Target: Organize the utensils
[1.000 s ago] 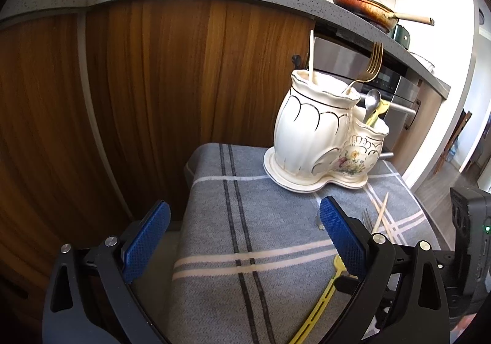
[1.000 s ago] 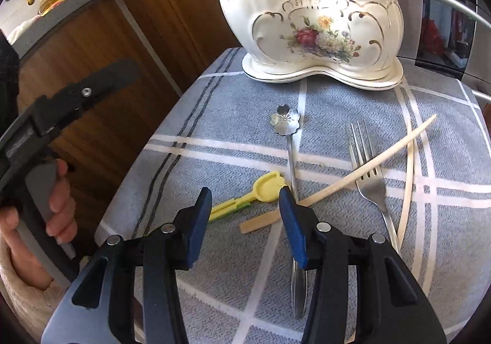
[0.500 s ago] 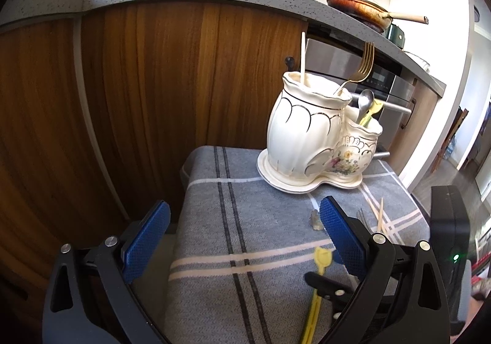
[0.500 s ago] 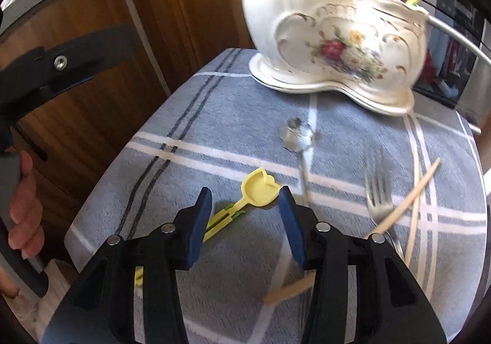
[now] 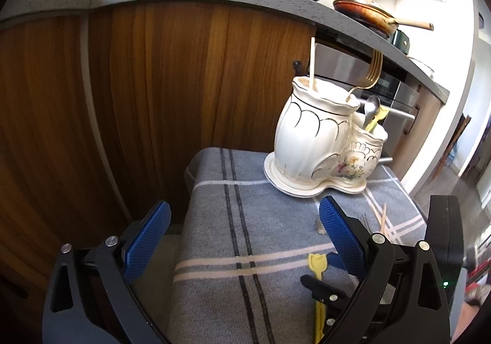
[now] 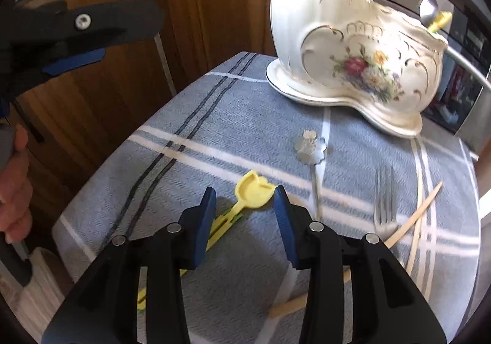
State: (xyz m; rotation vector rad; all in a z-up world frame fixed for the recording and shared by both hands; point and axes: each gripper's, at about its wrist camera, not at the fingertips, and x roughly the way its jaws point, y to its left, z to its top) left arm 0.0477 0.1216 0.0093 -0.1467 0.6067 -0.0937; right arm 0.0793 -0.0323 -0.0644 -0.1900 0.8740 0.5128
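The left gripper hangs wide open over the grey striped cloth. The right gripper, jaws just narrowing, straddles the yellow plastic tulip-headed spoon lying flat, pads not touching. Beyond stands the white floral ceramic utensil holder.

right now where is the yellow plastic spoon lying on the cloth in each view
Left wrist: yellow spoon low, right of centre, beside the left gripper's right finger.
Right wrist: yellow spoon at centre, its bowl just beyond the open right gripper.
Shared landmark: white ceramic holder, beyond the spoon in both.
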